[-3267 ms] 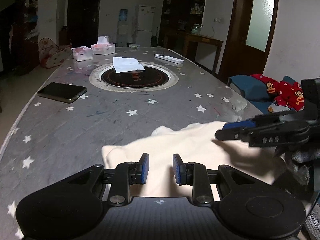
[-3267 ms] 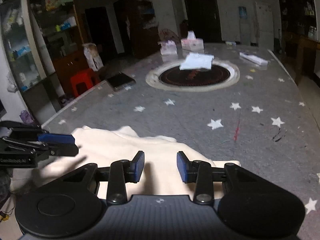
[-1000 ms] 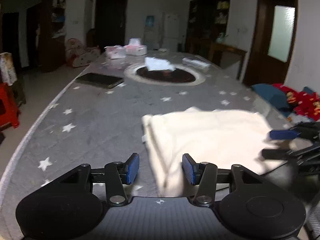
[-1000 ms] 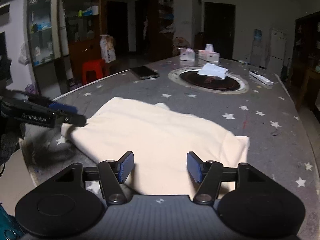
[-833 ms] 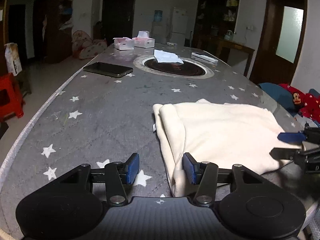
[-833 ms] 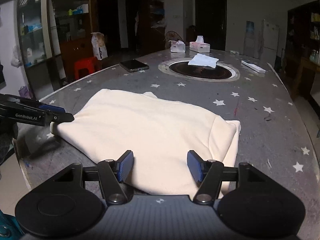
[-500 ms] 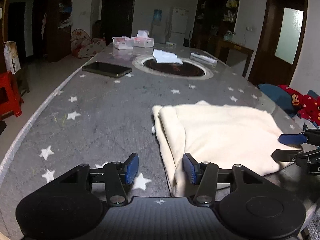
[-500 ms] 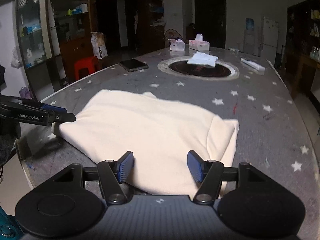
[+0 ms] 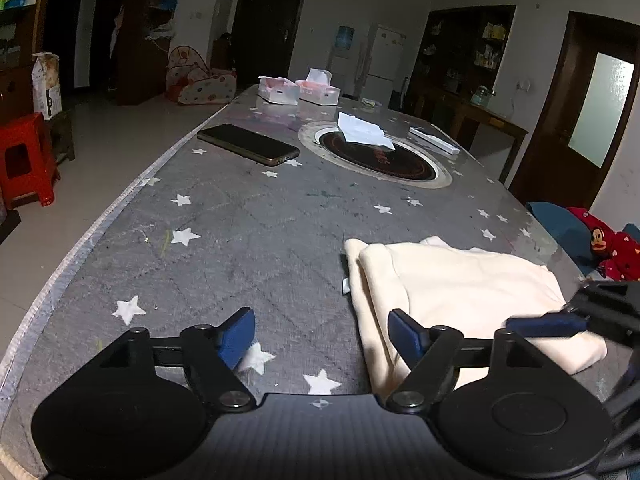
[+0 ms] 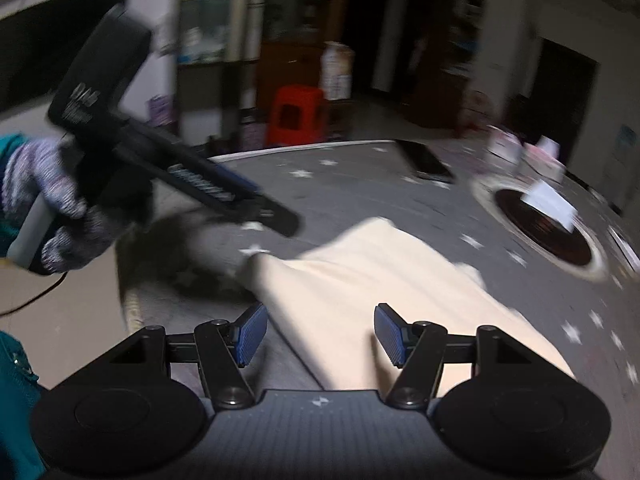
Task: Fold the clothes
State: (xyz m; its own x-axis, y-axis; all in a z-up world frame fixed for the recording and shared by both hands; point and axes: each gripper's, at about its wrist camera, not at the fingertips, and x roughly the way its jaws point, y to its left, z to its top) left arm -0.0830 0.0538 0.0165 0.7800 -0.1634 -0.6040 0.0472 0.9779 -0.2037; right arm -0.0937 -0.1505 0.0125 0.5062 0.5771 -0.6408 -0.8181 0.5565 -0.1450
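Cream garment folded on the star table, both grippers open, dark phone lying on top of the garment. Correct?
Not quite. The phone lies on the bare table, well beyond the cream garment and apart from it, as the left wrist view shows. The rest holds: the garment is folded, and the left gripper and right gripper are both open.

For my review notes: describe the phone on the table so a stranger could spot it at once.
Start at the round dark hotplate sunk into the grey star-patterned table. Just left of it lies the phone, flat, black and glossy, unlike the white tissue boxes beyond.
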